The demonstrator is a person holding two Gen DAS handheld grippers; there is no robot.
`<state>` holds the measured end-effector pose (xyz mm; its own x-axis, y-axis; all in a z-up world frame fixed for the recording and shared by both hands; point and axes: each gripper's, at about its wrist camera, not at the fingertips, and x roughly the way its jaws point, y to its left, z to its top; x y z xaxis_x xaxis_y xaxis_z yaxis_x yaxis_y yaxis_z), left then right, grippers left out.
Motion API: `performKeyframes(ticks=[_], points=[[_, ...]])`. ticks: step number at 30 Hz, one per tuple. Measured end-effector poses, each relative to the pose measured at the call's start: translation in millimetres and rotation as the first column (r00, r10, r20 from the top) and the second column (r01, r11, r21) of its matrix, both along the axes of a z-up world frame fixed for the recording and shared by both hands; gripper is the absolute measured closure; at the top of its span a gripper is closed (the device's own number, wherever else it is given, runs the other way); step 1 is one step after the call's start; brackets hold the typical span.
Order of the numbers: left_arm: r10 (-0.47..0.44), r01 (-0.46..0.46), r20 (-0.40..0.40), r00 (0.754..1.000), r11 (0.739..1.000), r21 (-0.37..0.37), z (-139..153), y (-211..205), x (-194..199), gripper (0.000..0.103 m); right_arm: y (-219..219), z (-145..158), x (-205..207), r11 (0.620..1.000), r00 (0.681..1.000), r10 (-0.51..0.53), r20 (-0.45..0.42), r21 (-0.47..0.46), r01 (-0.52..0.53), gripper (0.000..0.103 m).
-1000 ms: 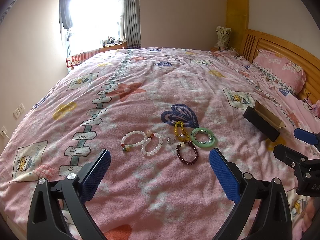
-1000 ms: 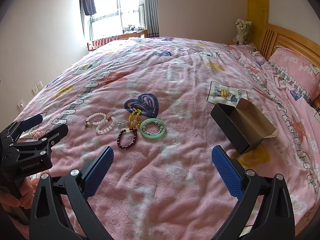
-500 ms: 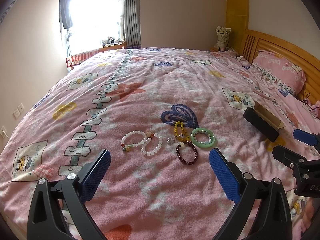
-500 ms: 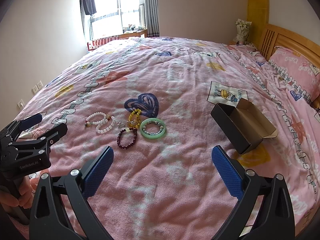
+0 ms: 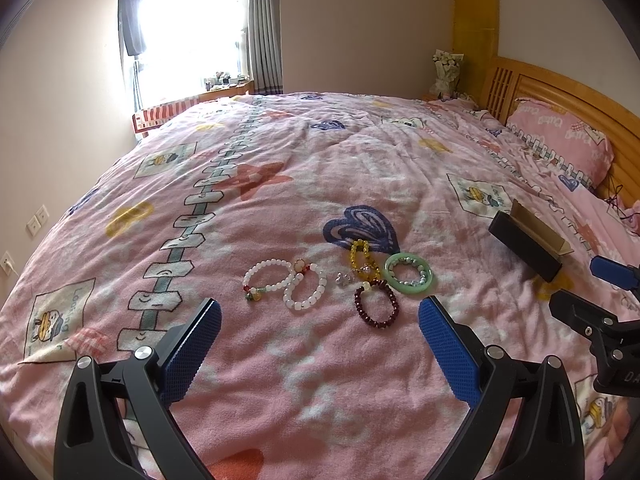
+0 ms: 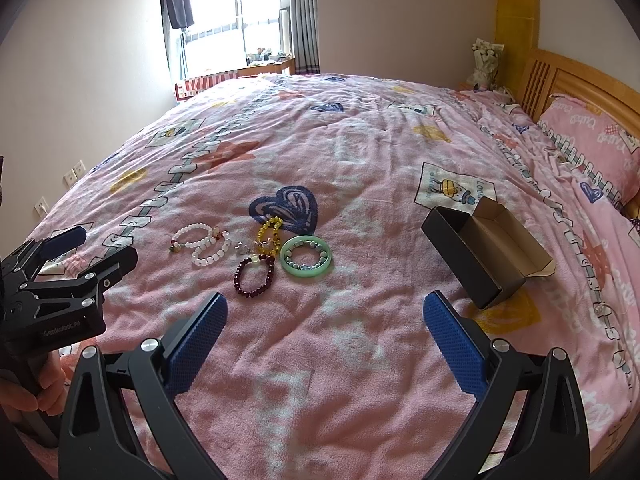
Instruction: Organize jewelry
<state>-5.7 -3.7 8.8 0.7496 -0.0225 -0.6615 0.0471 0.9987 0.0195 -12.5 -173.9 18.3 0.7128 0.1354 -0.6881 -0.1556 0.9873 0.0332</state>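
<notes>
Two grippers, both w/ jaws spread wide & empty: my left gripper (image 5: 318, 320) hovers above the pink blanket (image 5: 320, 152), right gripper (image 6: 325, 312) likewise. L to R on blanket: white bead bracelets (image 6: 202, 242), dark red bracelet (image 6: 255, 276), yellow bracelet (image 6: 269, 234), green bangle (image 6: 306, 258), then open black box (image 6: 482, 258) well apart.

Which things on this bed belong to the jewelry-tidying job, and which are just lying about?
Part of the job:
- white bead bracelets
- yellow bead bracelet
- dark red bead bracelet
- green bangle, with a small bead bracelet inside it
- small silver piece
- open black box

Just lying about:
- pillow
- flower bouquet
- patterned bedspread
</notes>
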Motion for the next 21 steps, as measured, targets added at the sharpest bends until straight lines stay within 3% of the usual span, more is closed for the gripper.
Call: performKeyframes(ticks=[7, 11, 17, 21], points=[[0.006, -0.006, -0.008, 1.0, 1.0, -0.013, -5, 5, 7, 0.006, 2, -10, 5, 0.999, 0.999, 0.018, 0.03, -0.047, -0.017, 0.007], [0.027, -0.027, -0.013, 1.0, 1.0, 0.0, -11, 11, 15, 0.006, 1, -20, 12, 0.992, 0.992, 0.124, 0.029, 0.015, -0.124, 0.007], [0.029, -0.031, -0.066, 0.997, 0.999, -0.036, -27, 22, 36, 0.006, -1, -27, 29, 0.99, 0.991, 0.135, -0.013, 0.04, -0.134, 0.007], [0.047, -0.047, 0.02, 0.999, 0.999, 0.022, -32, 24, 51, 0.006, -4, -35, 40, 0.997, 0.997, 0.077, -0.003, 0.006, -0.077, 0.007]])
